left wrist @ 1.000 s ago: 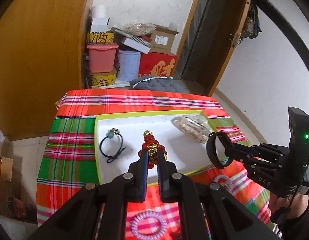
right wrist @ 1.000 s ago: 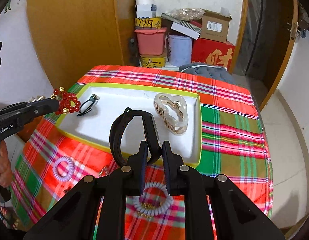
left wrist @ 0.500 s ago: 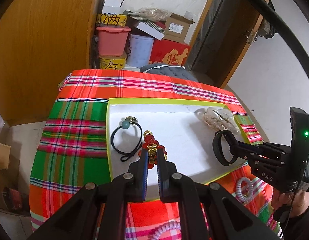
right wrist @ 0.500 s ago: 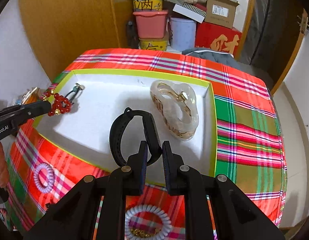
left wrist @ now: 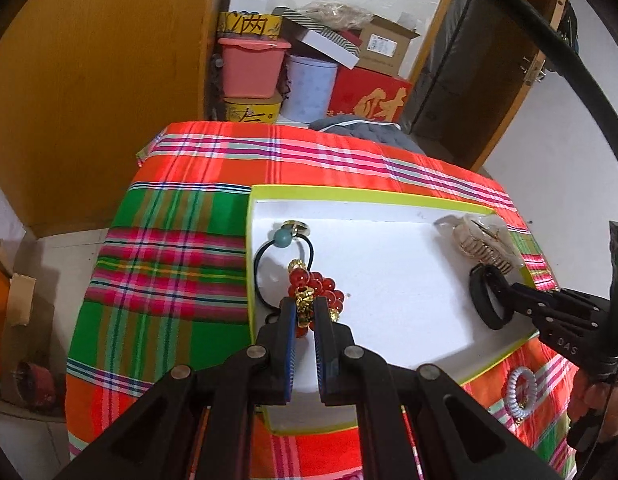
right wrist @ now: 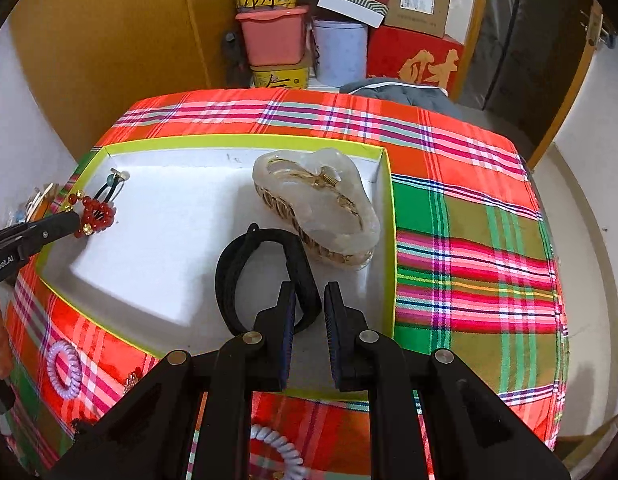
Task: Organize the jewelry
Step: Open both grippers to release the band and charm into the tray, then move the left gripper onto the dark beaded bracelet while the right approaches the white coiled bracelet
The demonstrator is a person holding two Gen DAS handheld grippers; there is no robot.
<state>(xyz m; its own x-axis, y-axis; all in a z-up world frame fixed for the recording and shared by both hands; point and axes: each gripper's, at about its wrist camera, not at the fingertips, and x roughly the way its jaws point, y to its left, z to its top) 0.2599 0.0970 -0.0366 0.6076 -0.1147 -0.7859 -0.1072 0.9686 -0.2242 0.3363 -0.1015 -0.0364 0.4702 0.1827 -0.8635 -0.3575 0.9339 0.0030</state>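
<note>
A white tray with a yellow-green rim (left wrist: pixel 349 194) (right wrist: pixel 237 141) lies on a plaid cloth. My left gripper (left wrist: pixel 305 308) is shut on a red bead bracelet with gold charms (left wrist: pixel 315 290) (right wrist: pixel 95 216), low over the tray's left part, beside a black hair tie with a teal bead (left wrist: pixel 283 240). My right gripper (right wrist: pixel 310 296) is shut on a black hair band (right wrist: pixel 233 276) (left wrist: pixel 487 300), holding it over the tray's right part. A clear hair claw with gold teeth (right wrist: pixel 317 208) (left wrist: pixel 483 246) lies in the tray just beyond the band.
Spiral hair ties lie on the cloth in front of the tray: a lilac one (right wrist: pixel 63 366) and a pale blue one (right wrist: pixel 277 446) (left wrist: pixel 521 390). Boxes and tubs (right wrist: pixel 329 28) are stacked behind the table, beside a wooden cabinet (left wrist: pixel 109 80).
Both grippers have moved forward and down over the tray with their items. The bracelet now hangs close to the black hair tie, the band close to the hair claw.
</note>
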